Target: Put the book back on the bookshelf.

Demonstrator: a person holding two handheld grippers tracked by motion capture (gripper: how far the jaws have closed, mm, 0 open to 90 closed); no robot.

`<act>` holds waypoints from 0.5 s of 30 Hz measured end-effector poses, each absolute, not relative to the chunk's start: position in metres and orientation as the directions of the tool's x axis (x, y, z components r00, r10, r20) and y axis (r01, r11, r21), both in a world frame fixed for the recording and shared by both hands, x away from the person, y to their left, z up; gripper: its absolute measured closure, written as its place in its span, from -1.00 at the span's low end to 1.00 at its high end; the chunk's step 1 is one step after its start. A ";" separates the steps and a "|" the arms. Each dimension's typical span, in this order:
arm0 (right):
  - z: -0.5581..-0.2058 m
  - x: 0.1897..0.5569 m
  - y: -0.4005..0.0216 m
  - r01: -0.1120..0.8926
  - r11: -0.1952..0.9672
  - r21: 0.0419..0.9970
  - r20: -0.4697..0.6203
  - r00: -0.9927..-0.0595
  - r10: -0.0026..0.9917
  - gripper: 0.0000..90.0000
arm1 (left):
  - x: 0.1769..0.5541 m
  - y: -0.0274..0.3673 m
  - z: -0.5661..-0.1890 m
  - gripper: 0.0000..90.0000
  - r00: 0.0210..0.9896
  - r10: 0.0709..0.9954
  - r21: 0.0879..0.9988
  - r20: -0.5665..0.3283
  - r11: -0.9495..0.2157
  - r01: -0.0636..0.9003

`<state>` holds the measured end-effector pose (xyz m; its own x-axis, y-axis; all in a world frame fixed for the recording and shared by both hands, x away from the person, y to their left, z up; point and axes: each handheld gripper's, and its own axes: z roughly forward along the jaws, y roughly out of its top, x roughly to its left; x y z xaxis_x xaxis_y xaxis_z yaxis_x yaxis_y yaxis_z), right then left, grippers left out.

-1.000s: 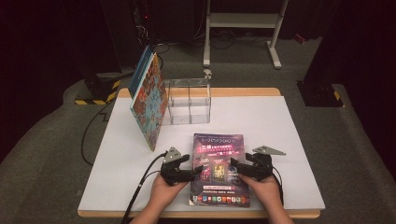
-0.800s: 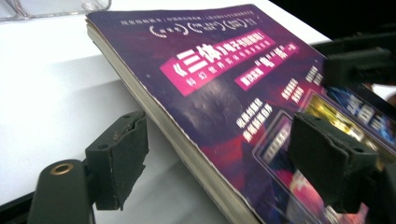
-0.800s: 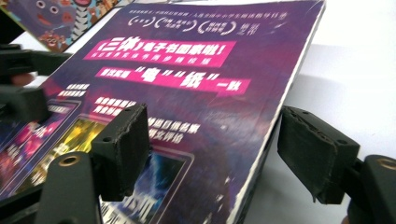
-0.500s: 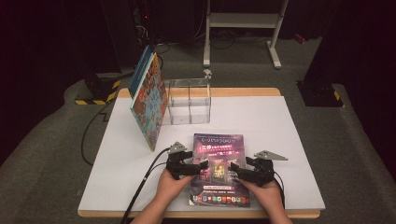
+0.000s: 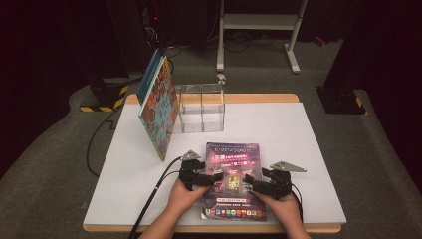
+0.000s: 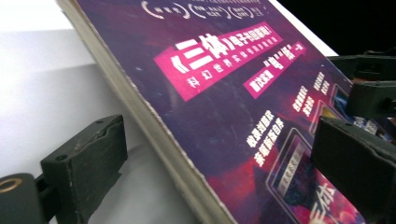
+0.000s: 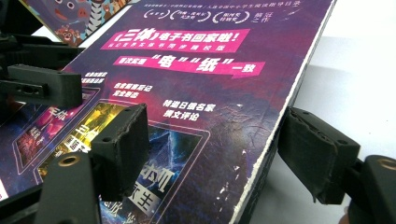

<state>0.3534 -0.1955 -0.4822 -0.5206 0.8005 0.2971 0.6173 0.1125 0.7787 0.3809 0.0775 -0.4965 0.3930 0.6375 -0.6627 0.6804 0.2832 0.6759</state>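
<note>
Straddling the purple book (image 5: 233, 181) from both sides, I have my left gripper (image 5: 206, 178) at its left edge and my right gripper (image 5: 255, 186) at its right edge. The book lies flat on the white table (image 5: 278, 134), close to my side, its cover up with pink banners of white lettering across it.

In the left gripper view, my left jaws stand apart: one sits on the bare table off the book's page edge (image 6: 154, 135), and the other hangs over the cover at the far right. A clear gap shows between the near jaw and the pages, so nothing is pinched there; these jaws have just been opening, with the book's edge between them.

In the right gripper view, my right jaws also stand apart. One rests over the cover (image 7: 201, 93) near the yellow picture, and the other waits just off the white page edge on the table side. I see a slim gap at that edge, so I read it as no grip.

Farther back, a clear plastic box (image 5: 201, 107) stands near the table's far edge. Just to its left, a colourful picture book (image 5: 159, 112) stands tilted on its lower edge, with another thin book behind it. Black cables (image 5: 149, 204) trail from my left gripper off the near edge.
</note>
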 end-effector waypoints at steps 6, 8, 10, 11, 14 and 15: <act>-0.482 0.353 -0.195 0.618 0.116 0.778 0.295 -0.521 0.801 -0.45 | 0.378 0.073 -0.492 -0.77 0.411 0.637 0.684 -0.652 0.261 0.681; -0.482 0.353 -0.195 0.620 0.115 0.776 0.298 -0.521 0.800 -0.44 | 0.377 0.074 -0.491 -0.72 0.417 0.644 0.690 -0.641 0.246 0.680; -0.481 0.353 -0.195 0.616 0.118 0.778 0.294 -0.524 0.799 -0.41 | 0.375 0.075 -0.489 -0.66 0.424 0.655 0.704 -0.625 0.238 0.669; -0.481 0.353 -0.195 0.618 0.117 0.777 0.294 -0.523 0.800 -0.38 | 0.374 0.075 -0.487 -0.62 0.427 0.657 0.709 -0.621 0.237 0.665; -0.480 0.352 -0.197 0.606 0.126 0.786 0.281 -0.530 0.800 -0.31 | 0.370 0.075 -0.484 -0.43 0.446 0.674 0.739 -0.589 0.225 0.635; -0.480 0.352 -0.197 0.604 0.130 0.787 0.277 -0.533 0.800 -0.30 | 0.369 0.076 -0.483 -0.37 0.456 0.677 0.748 -0.578 0.216 0.627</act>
<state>0.3521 -0.1969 -0.4795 -0.5328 0.7996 0.2770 0.6036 0.1297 0.7867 0.3688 0.0757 -0.4828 0.4560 0.6771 -0.5776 0.6269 0.2162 0.7485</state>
